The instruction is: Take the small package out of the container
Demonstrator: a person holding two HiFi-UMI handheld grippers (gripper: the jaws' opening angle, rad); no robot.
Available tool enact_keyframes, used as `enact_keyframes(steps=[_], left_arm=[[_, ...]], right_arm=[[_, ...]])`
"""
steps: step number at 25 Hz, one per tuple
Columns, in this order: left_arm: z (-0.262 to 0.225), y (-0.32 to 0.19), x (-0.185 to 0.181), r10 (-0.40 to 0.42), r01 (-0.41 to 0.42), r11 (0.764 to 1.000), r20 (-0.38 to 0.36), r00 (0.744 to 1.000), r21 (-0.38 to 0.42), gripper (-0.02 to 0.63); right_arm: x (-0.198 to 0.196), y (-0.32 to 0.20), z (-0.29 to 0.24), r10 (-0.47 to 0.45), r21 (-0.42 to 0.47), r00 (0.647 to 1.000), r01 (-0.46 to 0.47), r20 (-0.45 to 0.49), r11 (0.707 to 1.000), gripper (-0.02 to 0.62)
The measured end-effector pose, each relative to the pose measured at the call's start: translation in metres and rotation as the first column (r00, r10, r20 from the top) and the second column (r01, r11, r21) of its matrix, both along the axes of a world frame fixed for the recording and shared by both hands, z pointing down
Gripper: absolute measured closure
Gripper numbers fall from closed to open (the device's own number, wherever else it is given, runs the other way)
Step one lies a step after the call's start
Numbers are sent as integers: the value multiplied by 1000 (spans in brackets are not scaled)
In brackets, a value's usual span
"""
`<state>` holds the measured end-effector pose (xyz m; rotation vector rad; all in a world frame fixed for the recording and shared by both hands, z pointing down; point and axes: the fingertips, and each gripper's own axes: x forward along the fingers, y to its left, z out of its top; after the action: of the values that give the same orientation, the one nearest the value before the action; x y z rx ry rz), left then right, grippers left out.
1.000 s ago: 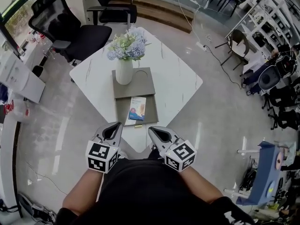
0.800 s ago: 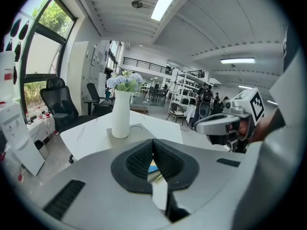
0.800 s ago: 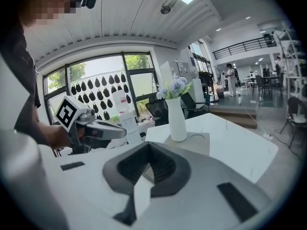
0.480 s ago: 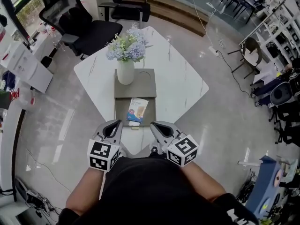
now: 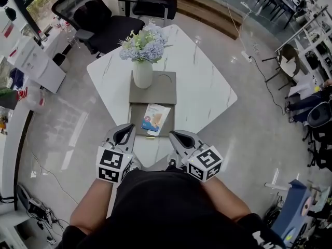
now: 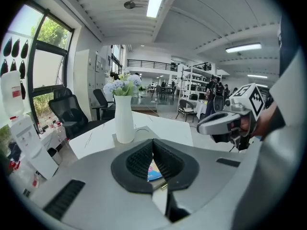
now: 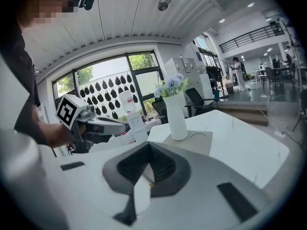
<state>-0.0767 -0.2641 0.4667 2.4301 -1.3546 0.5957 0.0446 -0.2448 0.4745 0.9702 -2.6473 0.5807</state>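
Observation:
A small blue and cream package [image 5: 155, 116] lies flat in the near half of a flat grey container [image 5: 138, 124] on the white table. The package also shows through the gap under the left jaws [image 6: 154, 171]. My left gripper [image 5: 124, 135] hovers just short of the container's near edge, shut and empty. My right gripper [image 5: 179, 137] sits beside it over the table's near corner, also shut with nothing held. In each gripper view the jaws meet: left gripper [image 6: 153, 155], right gripper [image 7: 149, 166].
A white vase [image 5: 142, 74] of flowers stands on the container's far half [image 5: 162, 90]. The white table [image 5: 207, 87] has corners pointing toward and away from me. Black office chairs [image 5: 104, 17] stand beyond it, and a white cabinet [image 5: 33, 64] is at the left.
The head view has swung a little, so the table sits slightly higher and further right in the picture. Both grippers stay shut, side by side before the container.

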Motion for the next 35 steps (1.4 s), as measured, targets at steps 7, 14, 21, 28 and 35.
enact_keyframes(steps=[7,14,21,28,35], left_arm=[[-4,-4,3,6,-6,1000,-1,1000,2,603],[1,-7,6,26,-26,1000,-2,1000,-5,552],[6,-10,7,48,-48,999,11,999,-9,489],[9,-11,7,50,-50,999,12,999,-15,435],[10,-13,7,40,-40,999,5,999,-20,374]], right_arm=[[-1,-1,-1,14,-2,1000,-14,15,1000,598],[1,1,1,37,-8,999,-36,8,999,598],[2,0,1,55,-4,999,-55,4,998,598],[2,-1,3,61,-7,998,-61,-1,998,598],[2,-1,2,57,-8,998,-57,2,998,598]])
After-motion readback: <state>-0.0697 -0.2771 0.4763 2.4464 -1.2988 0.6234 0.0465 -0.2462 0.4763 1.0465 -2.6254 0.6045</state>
